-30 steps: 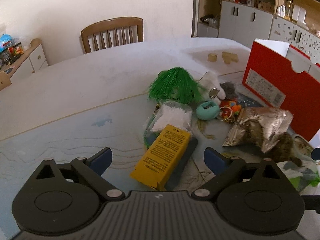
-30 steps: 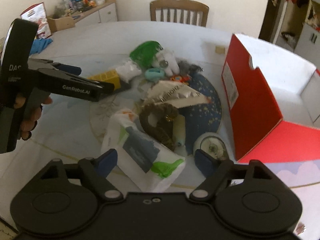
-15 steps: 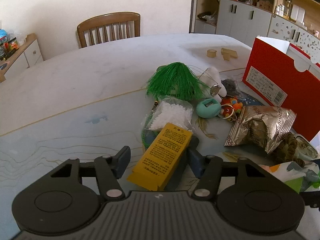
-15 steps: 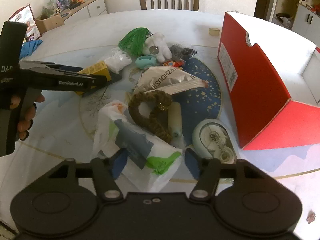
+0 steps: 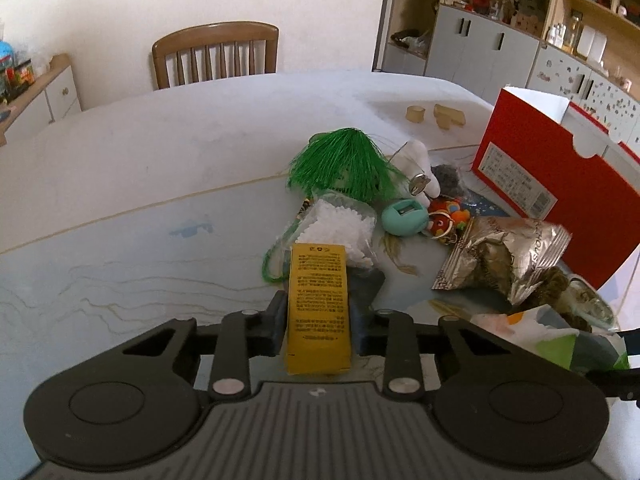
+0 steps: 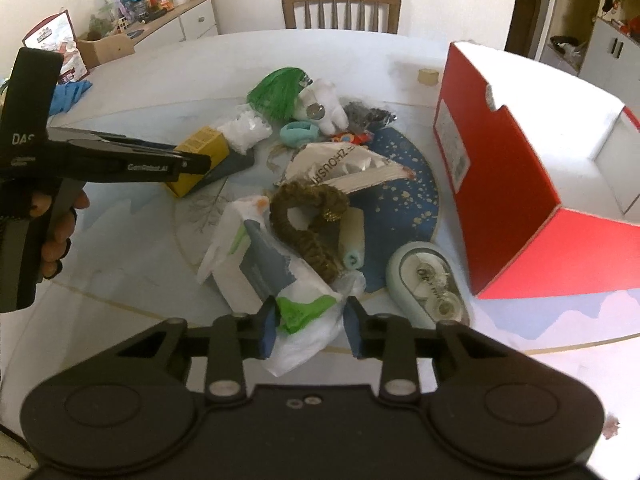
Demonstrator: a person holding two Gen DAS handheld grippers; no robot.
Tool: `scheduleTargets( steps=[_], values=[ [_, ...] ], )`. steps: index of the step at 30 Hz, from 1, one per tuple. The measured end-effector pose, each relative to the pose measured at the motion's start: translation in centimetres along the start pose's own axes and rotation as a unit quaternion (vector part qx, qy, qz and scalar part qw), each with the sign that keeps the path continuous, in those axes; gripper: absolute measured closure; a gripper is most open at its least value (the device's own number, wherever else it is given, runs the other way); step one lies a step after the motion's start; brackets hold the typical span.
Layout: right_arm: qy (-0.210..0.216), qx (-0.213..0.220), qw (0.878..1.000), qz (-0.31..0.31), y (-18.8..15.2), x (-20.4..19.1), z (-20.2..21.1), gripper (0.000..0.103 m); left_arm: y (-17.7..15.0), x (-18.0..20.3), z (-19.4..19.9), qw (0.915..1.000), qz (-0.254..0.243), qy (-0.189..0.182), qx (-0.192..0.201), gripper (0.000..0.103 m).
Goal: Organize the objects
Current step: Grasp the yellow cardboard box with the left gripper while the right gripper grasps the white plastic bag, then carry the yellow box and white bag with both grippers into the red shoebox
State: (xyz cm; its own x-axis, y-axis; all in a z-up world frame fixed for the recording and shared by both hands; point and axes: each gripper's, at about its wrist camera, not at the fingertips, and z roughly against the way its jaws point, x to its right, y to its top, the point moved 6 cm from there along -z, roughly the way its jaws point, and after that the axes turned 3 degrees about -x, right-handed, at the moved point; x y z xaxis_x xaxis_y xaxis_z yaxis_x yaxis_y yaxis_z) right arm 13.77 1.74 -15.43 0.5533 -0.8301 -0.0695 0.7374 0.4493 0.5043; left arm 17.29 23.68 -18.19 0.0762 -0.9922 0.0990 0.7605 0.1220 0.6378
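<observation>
**Both claws closing on clutter beside the red box**

My left gripper (image 5: 318,330) has its jaws closing on the yellow carton (image 5: 318,304); the blue pads sit against both long sides, so it is pinched. The carton lies on the table (image 5: 160,200), its far end touching the bag of white pellets (image 5: 340,228) at about 12 o'clock from it.

My right gripper (image 6: 308,326) is closing too, with the crumpled white plastic bag (image 6: 288,280) between its fingers (image 6: 267,330); the pads appear to be pressing on the bag's near end. The brown scrunchie (image 6: 308,220) lies on the bag at 12 o'clock.

The red box (image 6: 520,184) stands open at 2 o'clock from the right gripper, well apart from the pile. The white inside that I can see holds nothing; its floor is partly hidden. The tape dispenser (image 6: 428,284) lies just beside its near corner. A person's hand (image 6: 56,224) holds the left gripper's handle at 9 o'clock.
</observation>
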Motion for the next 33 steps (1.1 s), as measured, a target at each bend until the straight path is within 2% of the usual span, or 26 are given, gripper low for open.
scheduleTargets(
  steps=[12, 19, 25, 33],
  values=[
    [0.011, 0.049, 0.999, 0.021, 0.6, -0.5, 4.5, 0.074, -0.9, 0.0, 1.8, 1.0000, 0.001, -0.001, 0.001, 0.073],
    [0.005, 0.078, 0.997, 0.003, 1.2, 0.4, 7.2, 0.074, -0.7, 0.5, 3.7, 0.9999, 0.001, -0.008, 0.012, 0.073],
    [-0.013, 0.109, 0.994, -0.016, 2.4, 2.5, 9.6, 0.074, 0.3, 2.0, 5.6, 0.9996, -0.003, -0.019, 0.022, 0.073],
    [-0.045, 0.140, 0.988, -0.048, 4.2, 7.2, 11.6, 0.074, 2.3, 5.4, 7.8, 0.9986, -0.018, -0.034, 0.036, 0.073]
  ],
)
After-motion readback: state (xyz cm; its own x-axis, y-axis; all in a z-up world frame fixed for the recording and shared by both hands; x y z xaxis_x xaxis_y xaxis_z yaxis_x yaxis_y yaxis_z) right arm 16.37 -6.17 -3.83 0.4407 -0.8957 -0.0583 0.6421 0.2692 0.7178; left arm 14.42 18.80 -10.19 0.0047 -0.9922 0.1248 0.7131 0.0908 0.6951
